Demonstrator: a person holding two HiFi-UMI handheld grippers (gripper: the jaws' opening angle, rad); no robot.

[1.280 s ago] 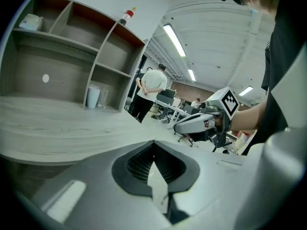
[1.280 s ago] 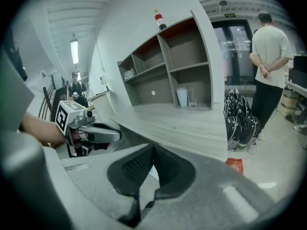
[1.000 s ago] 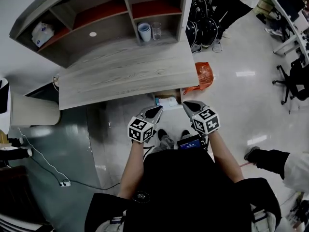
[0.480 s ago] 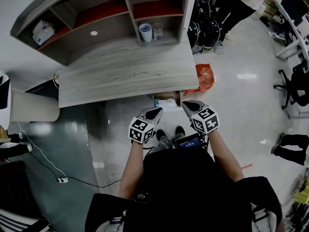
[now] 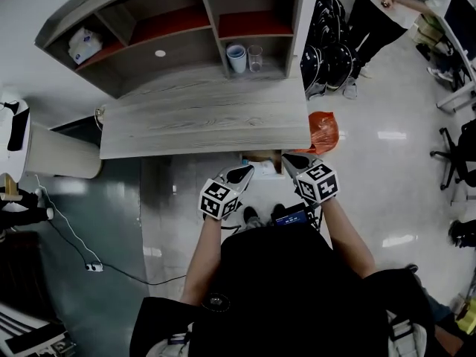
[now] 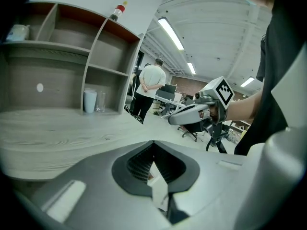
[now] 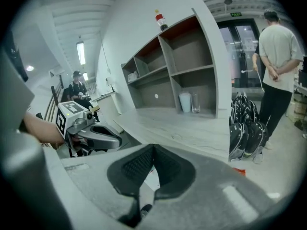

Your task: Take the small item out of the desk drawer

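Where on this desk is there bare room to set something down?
The whole desktop is bare, from its front edge back to the shelf unit. Crowded: the right cubby, with the white cup and glass, and the filled drawer under the front edge.

three cameras, one desk

the head view looks steeply down from above the person onto the desk top (image 5: 201,117) and shelf unit (image 5: 178,28), with the left gripper (image 5: 242,174) and right gripper (image 5: 292,162) just below the desk's front edge. each gripper view sits low, close over its own jaws, facing across the desk top toward the shelf unit, with the other gripper at its side. all three share the white cup (image 5: 236,56).
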